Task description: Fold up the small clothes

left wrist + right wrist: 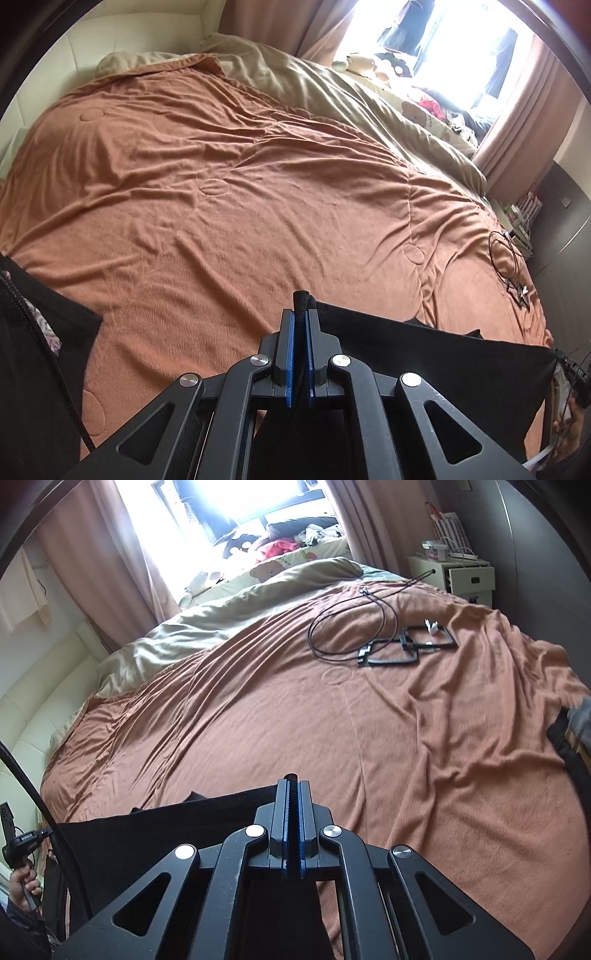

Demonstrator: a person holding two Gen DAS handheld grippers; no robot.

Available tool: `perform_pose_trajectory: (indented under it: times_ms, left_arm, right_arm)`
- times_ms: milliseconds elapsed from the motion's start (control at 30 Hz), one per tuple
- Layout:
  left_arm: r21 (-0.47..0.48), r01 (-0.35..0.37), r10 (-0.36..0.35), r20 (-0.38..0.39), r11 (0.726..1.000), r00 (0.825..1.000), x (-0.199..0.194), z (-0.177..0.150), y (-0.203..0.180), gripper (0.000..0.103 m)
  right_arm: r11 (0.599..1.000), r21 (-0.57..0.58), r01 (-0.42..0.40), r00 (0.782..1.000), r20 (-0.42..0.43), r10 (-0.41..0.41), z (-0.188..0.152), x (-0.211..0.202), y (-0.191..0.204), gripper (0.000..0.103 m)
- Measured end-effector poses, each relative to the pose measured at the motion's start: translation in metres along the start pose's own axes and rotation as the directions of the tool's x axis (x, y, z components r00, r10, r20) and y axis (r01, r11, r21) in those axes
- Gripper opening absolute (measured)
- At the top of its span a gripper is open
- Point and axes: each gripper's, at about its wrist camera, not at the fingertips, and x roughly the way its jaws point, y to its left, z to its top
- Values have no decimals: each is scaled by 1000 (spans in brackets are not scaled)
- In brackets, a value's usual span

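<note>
Holding a black garment [424, 350] stretched between both tools, above the near edge of the bed [221, 221]. Left tool [300, 332] is clamped shut on one corner, a nub of black fabric poking out past the blue pads [290, 354]. Right tool [293, 805] is pinching the opposite corner the same way. The top edge is running taut between them, so the cloth is hanging as a flat sheet; my read is that this is the set-up for laying it down smooth on the brown blanket [406, 757] before the first fold.

Landing zone straight ahead is looking usable, only wrinkles in the blanket. Off to the right side a black cable [351, 627] and some black frame pieces [406, 646] are lying on the blanket, well apart from the garment but worth keeping clear of. A beige duvet [332, 96] is bunched along the far side under the window [221, 502]. Another dark clothing item [569, 738] is sitting at the bed's right edge; a black zipped piece [33, 350] is showing at the left view's near left, possibly the person's own clothing, cannot tell.
</note>
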Motion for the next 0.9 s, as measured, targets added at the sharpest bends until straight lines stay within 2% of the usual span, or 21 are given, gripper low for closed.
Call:
perform_pose_trajectory:
  times_ms: [267,567,733,900]
  left_arm:
    - [41,-39,41,-44,998,998,53,22,-12,5]
    - [57,-102,110,-142,993,984,126,10,-1,5]
    - [56,-104,112,-154,993,982,137,5,5,5]
    - [48,-101,106,-114,994,988,124,11,5,5]
  right_arm:
    - [999,-5,53,998,-38,-53,17,50,6,0]
    - [994,26,107,985,-141,-102,6,126,-9,0]
    - [994,21,111,983,-151,-107,9,140,-10,0]
    - [995,9,98,988,-118,-96,18,130,-3,0]
